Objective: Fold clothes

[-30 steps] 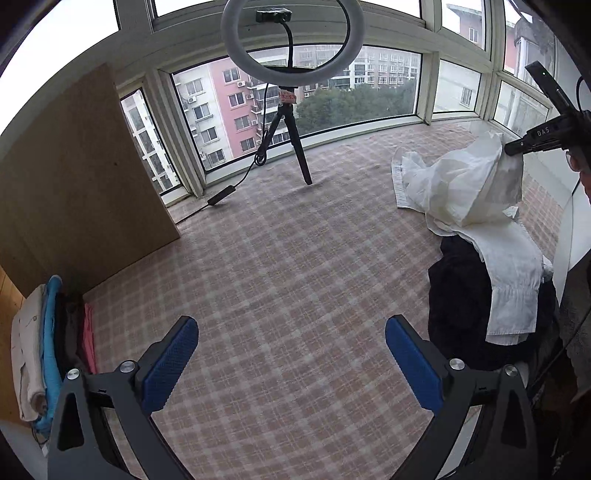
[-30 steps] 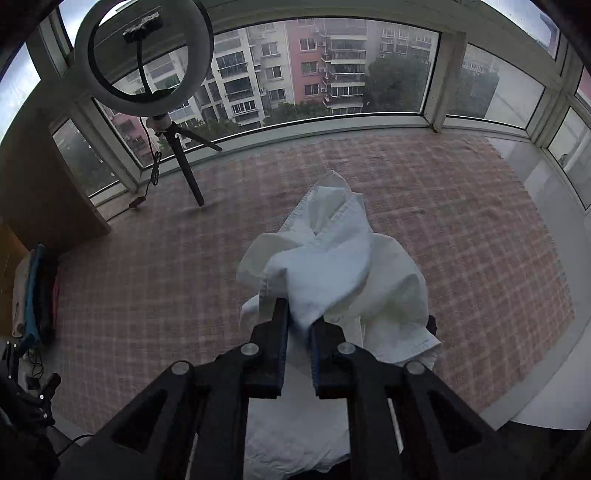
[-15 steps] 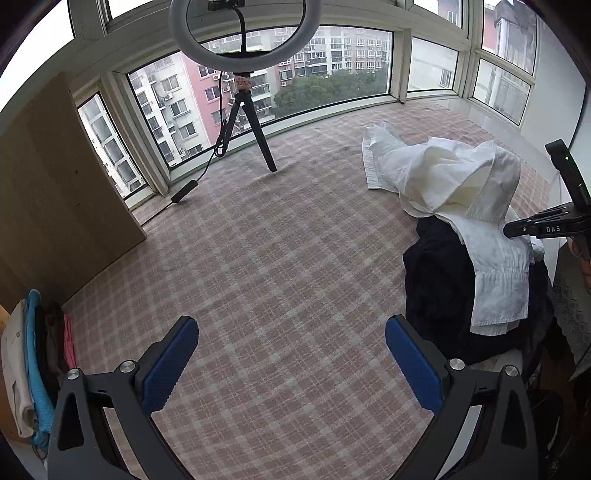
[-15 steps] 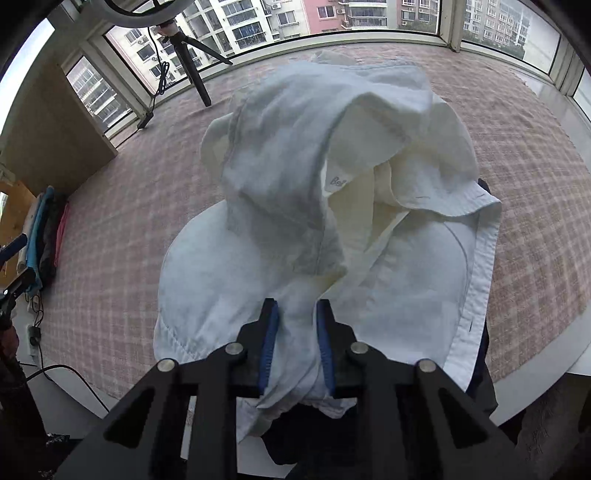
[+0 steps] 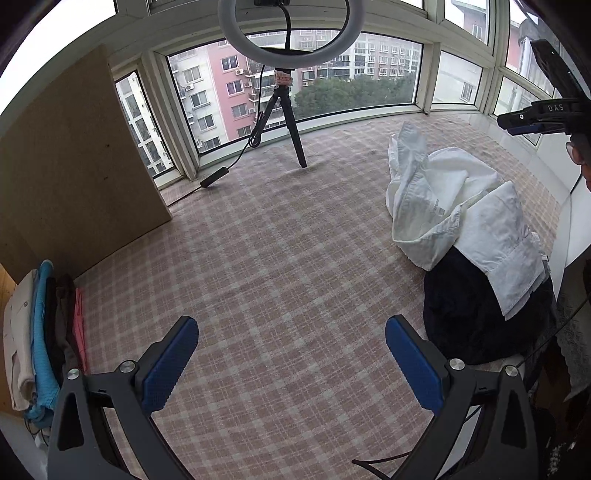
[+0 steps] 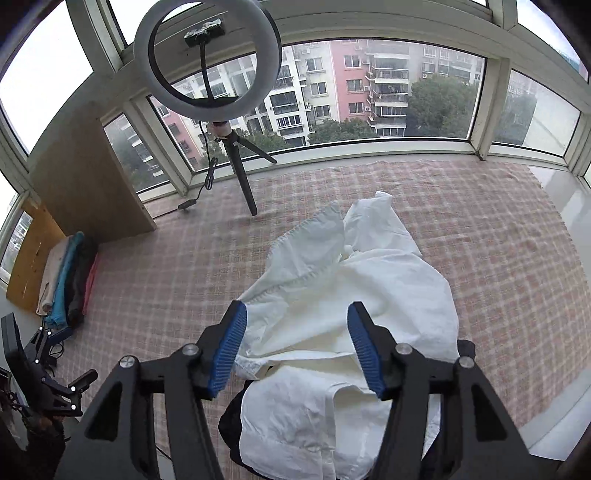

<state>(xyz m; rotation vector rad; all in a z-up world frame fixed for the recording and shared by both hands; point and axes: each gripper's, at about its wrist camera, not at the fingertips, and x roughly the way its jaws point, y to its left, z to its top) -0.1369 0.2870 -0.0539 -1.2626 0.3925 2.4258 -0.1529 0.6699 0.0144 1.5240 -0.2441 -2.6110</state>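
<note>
Right wrist: right tool [image 6: 295, 347] opening above white shirt [image 6: 354, 295] (crumpled).

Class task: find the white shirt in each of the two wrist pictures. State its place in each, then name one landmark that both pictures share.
Left wrist view: the white shirt lies crumpled at the right, its near end draped over a dark garment.
Right wrist view: the white shirt fills the lower centre, beyond and below the gripper's blue pads.
Shared landmark: the ring light on its tripod by the window.
</note>
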